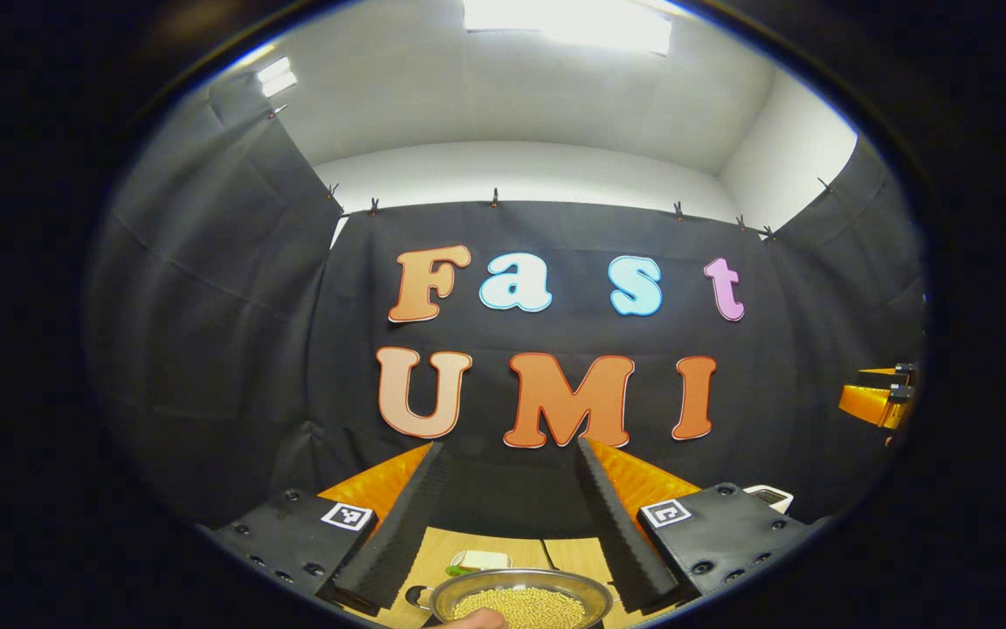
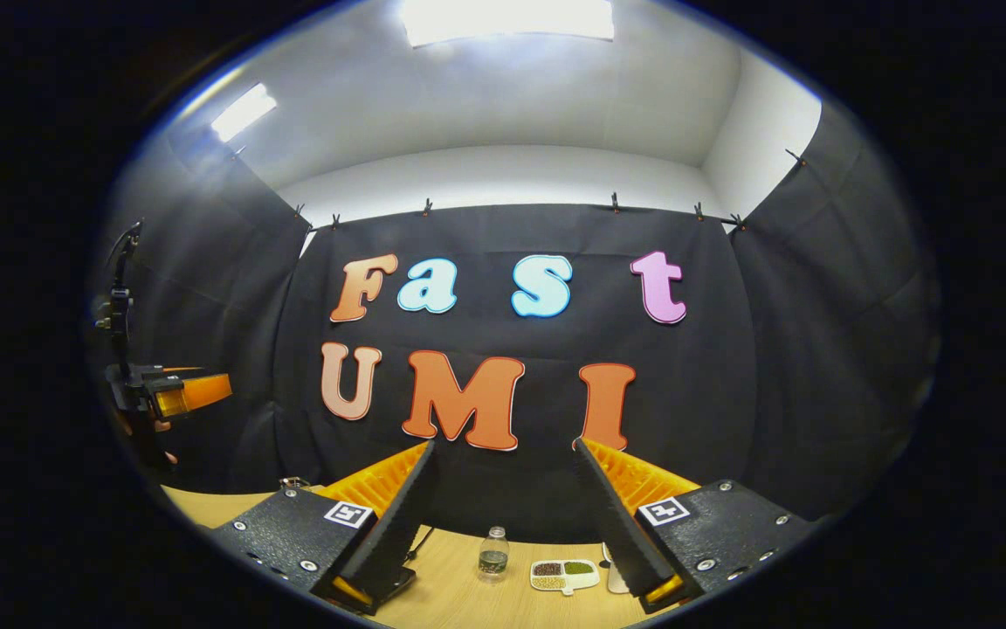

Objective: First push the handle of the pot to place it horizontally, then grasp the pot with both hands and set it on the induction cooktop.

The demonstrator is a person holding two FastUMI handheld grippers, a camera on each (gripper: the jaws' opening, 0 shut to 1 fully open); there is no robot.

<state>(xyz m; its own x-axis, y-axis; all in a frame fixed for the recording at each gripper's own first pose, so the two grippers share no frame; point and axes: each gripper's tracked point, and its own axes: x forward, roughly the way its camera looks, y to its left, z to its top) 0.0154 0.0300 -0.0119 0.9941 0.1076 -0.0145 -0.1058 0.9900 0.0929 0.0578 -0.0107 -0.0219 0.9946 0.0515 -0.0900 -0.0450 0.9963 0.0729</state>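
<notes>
Both grippers, left [image 1: 512, 524] and right [image 2: 503, 524], level above the table [image 2: 451, 603], fingers apart.

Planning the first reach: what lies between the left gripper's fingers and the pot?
Nothing: in the left gripper view, the open left gripper looks over bare table to the pot.

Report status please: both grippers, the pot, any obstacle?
Left gripper open, raised above the pot. Right gripper open, holding nothing. Pot on the table, full of grain, untouched. Nothing between fingers and pot.
</notes>
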